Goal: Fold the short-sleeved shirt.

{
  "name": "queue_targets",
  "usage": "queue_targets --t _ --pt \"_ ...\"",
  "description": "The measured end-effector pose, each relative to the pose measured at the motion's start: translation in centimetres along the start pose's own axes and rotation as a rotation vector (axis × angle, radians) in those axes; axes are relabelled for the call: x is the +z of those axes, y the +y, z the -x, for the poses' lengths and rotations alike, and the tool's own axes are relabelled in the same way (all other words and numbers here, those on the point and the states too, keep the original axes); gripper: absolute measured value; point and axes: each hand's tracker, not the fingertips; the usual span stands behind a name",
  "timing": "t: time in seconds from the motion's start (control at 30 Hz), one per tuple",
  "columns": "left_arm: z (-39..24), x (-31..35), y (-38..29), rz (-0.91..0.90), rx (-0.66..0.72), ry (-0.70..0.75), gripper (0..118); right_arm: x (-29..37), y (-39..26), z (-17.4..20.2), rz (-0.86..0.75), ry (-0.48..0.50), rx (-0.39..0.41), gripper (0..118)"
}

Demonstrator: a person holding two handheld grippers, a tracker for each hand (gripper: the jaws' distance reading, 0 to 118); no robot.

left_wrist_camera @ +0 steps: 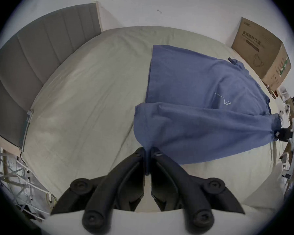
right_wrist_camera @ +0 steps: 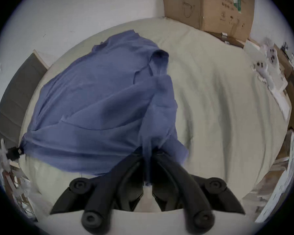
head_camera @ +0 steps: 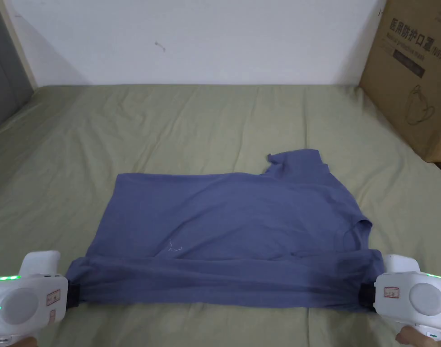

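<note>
A blue short-sleeved shirt (head_camera: 224,212) lies spread on the green sheet, one sleeve (head_camera: 296,162) sticking out at the far right. Its near edge is lifted and pulled taut between both grippers. My left gripper (head_camera: 72,293) is shut on the shirt's near left corner; cloth (left_wrist_camera: 147,154) runs between its black jaws. My right gripper (head_camera: 366,296) is shut on the near right corner, with bunched cloth (right_wrist_camera: 148,155) pinched between its jaws. The shirt (left_wrist_camera: 202,106) hangs in a fold above the flat part, and the shirt (right_wrist_camera: 95,103) drapes away from the right gripper.
The bed with the green sheet (head_camera: 169,126) meets a white wall (head_camera: 192,40) at the far side. A large cardboard box (head_camera: 413,77) stands at the right edge. A grey padded headboard (left_wrist_camera: 32,60) is at the left. Clutter lies beyond the bed's right side (right_wrist_camera: 270,72).
</note>
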Motion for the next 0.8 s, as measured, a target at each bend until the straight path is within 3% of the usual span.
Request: queue_targets --t 0.17,0.3,0.57,0.6,0.63,0.67,0.7,0.73,0.8 --pt "0.1 2.5 0.2 -0.036 -0.034 -0.014 4 3.8 0.1 -0.4 -0.023 0.044 0.002 6" --pt "0.1 4.9 -0.6 -0.054 -0.061 -0.005 4 6.2 -0.3 -0.4 -0.025 0.032 0.072 6" --pt "1.4 3.9 -6.0 0.003 -0.045 0.014 7 5.5 -6.1 -2.7 0.105 0.052 0.018 6" --pt "1.3 3.4 -6.4 0.012 -0.048 0.012 18 4.9 -6.6 -2.7 0.109 0.048 0.002 6" --pt "1.1 3.1 -6.6 0.023 -0.051 0.028 52 4.7 -6.8 -2.6 0.102 0.049 -0.003 14" --pt "0.9 2.8 -6.7 0.042 -0.059 0.068 81 4.7 -6.4 -2.3 0.106 0.038 0.007 35" --pt "1.1 2.7 -6.7 0.041 -0.062 0.075 103 4.9 -5.9 -2.0 0.118 0.012 0.019 63" --pt "1.3 2.8 -6.6 0.036 -0.056 0.069 111 5.2 -5.6 -1.8 0.097 -0.017 0.047 85" --pt "1.4 4.2 -5.6 -0.009 -0.01 0.062 109 6.5 -4.6 -1.3 0.024 -0.059 0.102 86"
